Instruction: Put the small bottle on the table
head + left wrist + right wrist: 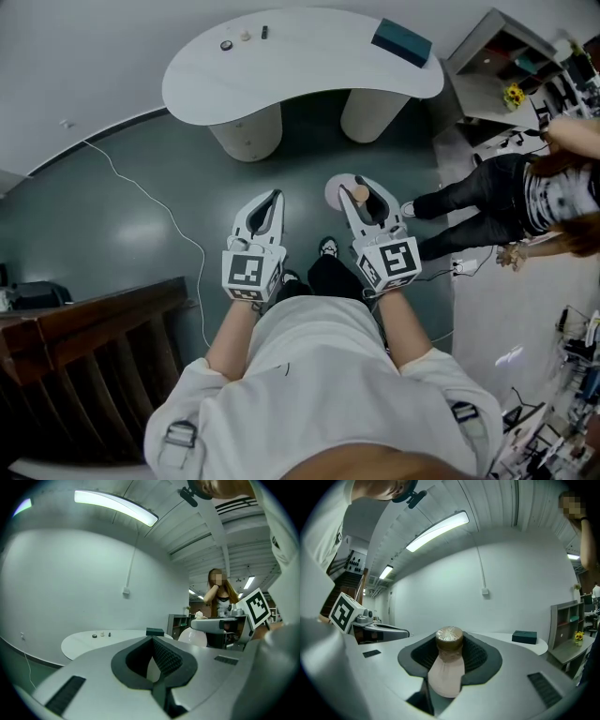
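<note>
The small bottle (446,670), pale beige with a brown wrapped cap, stands upright between the pads of my right gripper (451,641), which is shut on its neck. In the head view that gripper (364,187) holds the bottle (360,194) above the dark floor, well short of the white curved table (300,70). My left gripper (273,199) is level beside it, shut with nothing in it; in the left gripper view its jaw tips (153,640) meet and the hollow between the pads holds nothing.
On the table lie three small items (245,37) at the far left and a dark teal box (402,41) at the right. A person (511,202) stands right of me by a shelf (502,56). A wooden rail (89,337) is at left, and a cable (159,214) crosses the floor.
</note>
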### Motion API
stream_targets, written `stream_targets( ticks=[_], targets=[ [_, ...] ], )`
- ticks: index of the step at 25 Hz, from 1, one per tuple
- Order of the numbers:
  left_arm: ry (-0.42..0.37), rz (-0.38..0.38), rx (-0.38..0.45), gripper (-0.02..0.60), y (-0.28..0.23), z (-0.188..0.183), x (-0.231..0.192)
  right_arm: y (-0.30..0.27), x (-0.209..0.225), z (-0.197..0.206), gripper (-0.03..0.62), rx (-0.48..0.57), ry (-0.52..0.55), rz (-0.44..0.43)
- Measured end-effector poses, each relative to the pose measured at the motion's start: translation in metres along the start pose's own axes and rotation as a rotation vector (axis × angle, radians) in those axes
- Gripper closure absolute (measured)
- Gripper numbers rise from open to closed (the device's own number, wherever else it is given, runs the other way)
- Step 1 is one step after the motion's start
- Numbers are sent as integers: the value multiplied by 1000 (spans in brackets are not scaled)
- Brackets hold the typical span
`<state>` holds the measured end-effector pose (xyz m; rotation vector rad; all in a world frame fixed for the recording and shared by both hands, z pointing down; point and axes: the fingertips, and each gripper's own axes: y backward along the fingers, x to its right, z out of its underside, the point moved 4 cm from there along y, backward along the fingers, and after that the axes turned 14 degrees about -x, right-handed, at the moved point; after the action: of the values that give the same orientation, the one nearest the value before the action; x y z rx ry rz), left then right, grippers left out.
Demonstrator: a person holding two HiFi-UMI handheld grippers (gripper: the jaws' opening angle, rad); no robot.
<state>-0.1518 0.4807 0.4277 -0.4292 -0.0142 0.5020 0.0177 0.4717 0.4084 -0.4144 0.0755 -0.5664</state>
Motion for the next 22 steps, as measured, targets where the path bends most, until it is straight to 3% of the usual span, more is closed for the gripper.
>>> stream_targets(
  ticks=[7,13,22],
  targets=[
    [0,-13,-1,569,-63,-26,-14,-48,53,-16,465,12,1,-16],
    [5,-29,-3,569,-141,-70,-27,-90,123,-46,465,24,27,-29],
    [13,-21,-32,569,-229,-103,-18,-130,208,-61,465,7,24,-28]
  ],
)
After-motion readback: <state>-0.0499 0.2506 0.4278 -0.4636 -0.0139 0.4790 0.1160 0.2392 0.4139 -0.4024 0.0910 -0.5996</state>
